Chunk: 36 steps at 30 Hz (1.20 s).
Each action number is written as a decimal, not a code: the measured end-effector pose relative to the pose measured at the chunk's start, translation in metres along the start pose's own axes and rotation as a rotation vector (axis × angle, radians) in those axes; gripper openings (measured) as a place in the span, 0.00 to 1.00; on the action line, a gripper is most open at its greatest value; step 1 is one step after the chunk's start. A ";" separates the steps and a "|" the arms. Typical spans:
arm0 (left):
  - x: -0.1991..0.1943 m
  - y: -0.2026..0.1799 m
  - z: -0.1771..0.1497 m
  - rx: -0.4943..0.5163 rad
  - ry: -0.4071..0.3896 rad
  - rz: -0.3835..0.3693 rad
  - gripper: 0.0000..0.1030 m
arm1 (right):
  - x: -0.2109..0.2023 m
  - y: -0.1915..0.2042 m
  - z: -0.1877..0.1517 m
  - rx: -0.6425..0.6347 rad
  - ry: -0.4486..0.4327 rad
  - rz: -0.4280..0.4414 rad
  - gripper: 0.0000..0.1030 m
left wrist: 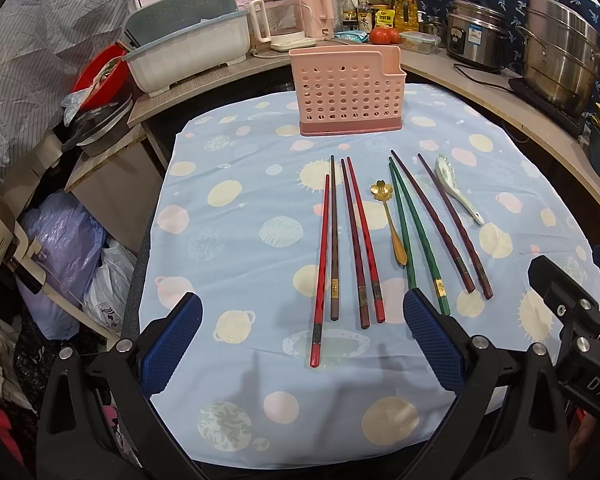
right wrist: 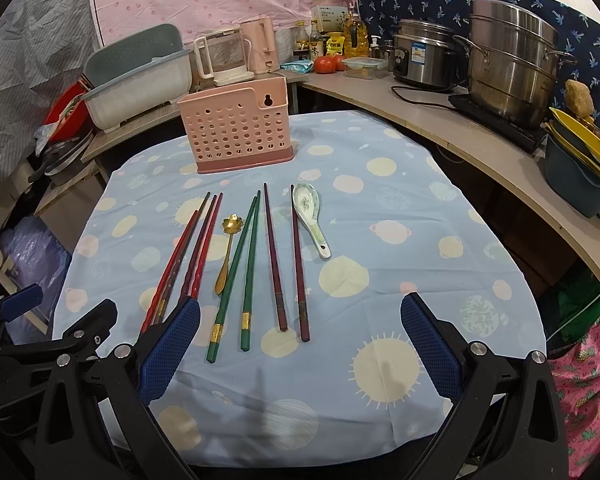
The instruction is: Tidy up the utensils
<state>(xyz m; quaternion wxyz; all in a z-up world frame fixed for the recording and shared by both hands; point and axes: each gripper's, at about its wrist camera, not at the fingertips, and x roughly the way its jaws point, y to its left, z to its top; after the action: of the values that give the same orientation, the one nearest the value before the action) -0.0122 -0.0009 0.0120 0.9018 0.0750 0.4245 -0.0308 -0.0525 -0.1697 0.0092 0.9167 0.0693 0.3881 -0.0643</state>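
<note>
A pink perforated utensil holder [left wrist: 347,94] [right wrist: 238,126] stands empty at the far side of the blue patterned tablecloth [left wrist: 228,248]. In front of it lie several chopsticks in a row: red and brown ones [left wrist: 327,248] [right wrist: 188,256], a green pair [left wrist: 414,232] [right wrist: 240,272] and a dark maroon pair [left wrist: 446,224] [right wrist: 286,256]. A gold flower spoon [left wrist: 389,216] [right wrist: 228,248] lies between them. A white ceramic spoon [left wrist: 456,188] [right wrist: 310,216] lies at the right. My left gripper [left wrist: 302,342] is open and empty above the near ends of the red chopsticks. My right gripper [right wrist: 300,348] is open and empty above the maroon pair's near ends.
A grey dish drainer [left wrist: 188,52], kettles [left wrist: 296,16], bottles, tomatoes [left wrist: 384,35], a rice cooker [left wrist: 476,40] and a steel steamer pot [left wrist: 560,56] crowd the curved counter behind and right. Plastic bags [left wrist: 72,256] sit on the floor to the left.
</note>
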 end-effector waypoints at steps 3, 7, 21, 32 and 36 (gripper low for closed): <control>0.000 0.000 0.000 -0.001 -0.001 0.000 0.93 | 0.000 0.000 0.000 -0.001 -0.001 -0.001 0.94; 0.000 0.000 -0.002 0.000 -0.002 0.001 0.93 | 0.000 0.000 0.000 -0.001 0.000 -0.001 0.94; 0.000 0.000 -0.002 0.001 0.001 0.002 0.93 | 0.000 0.000 0.001 0.000 0.001 -0.001 0.94; 0.000 0.000 -0.002 0.001 0.000 0.000 0.93 | 0.001 -0.001 0.000 0.001 0.002 -0.001 0.94; 0.001 -0.001 -0.003 0.002 0.003 -0.005 0.93 | 0.001 -0.001 0.000 0.001 0.002 -0.001 0.94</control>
<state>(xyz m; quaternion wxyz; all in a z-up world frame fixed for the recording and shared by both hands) -0.0140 -0.0012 0.0091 0.9011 0.0747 0.4258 -0.0334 -0.0524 -0.1706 0.0085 0.9163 0.0696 0.3889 -0.0652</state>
